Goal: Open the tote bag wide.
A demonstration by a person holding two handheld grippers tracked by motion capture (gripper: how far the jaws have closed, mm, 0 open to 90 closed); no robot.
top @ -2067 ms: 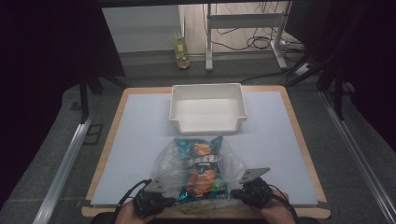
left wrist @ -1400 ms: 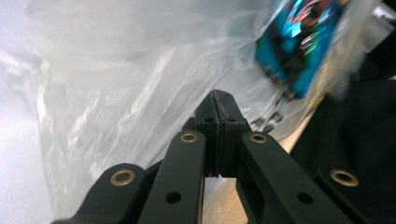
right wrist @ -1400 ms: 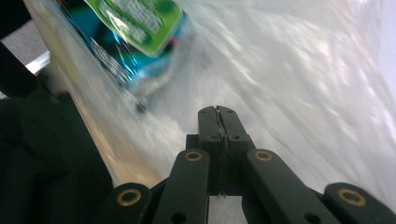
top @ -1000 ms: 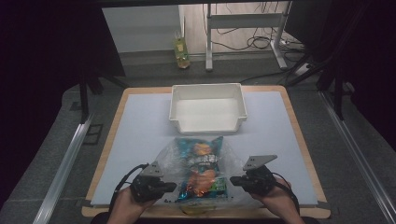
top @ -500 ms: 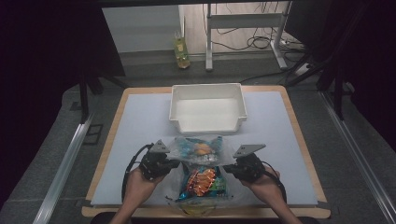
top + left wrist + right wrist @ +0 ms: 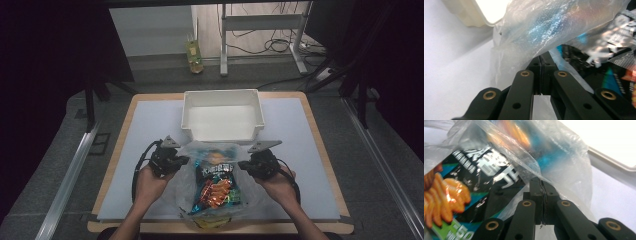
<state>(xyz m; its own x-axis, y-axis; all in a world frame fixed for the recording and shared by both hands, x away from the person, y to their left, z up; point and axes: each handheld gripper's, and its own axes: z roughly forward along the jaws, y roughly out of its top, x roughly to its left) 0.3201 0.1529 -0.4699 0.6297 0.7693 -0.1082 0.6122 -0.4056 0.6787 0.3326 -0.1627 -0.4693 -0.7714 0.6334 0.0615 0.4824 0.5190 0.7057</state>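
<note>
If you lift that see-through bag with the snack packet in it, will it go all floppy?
Probably. The plastic bag looks thin and crinkled, so it should sag between the left claw and right claw. The snack packet looks puffy, likely light, and may slide inside.

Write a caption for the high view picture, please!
Two tongs, left and right, pinch a clear plastic bag of snacks near a white bin.

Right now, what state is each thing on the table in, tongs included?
Clear plastic bag: pinched at both side edges, snack packet inside, far end by the bin's near wall.
Snack packet: inside the bag, face up.
White bin: upright, looks empty.
Left tongs: shut on the bag's film.
Right tongs: shut on the bag's film.
</note>
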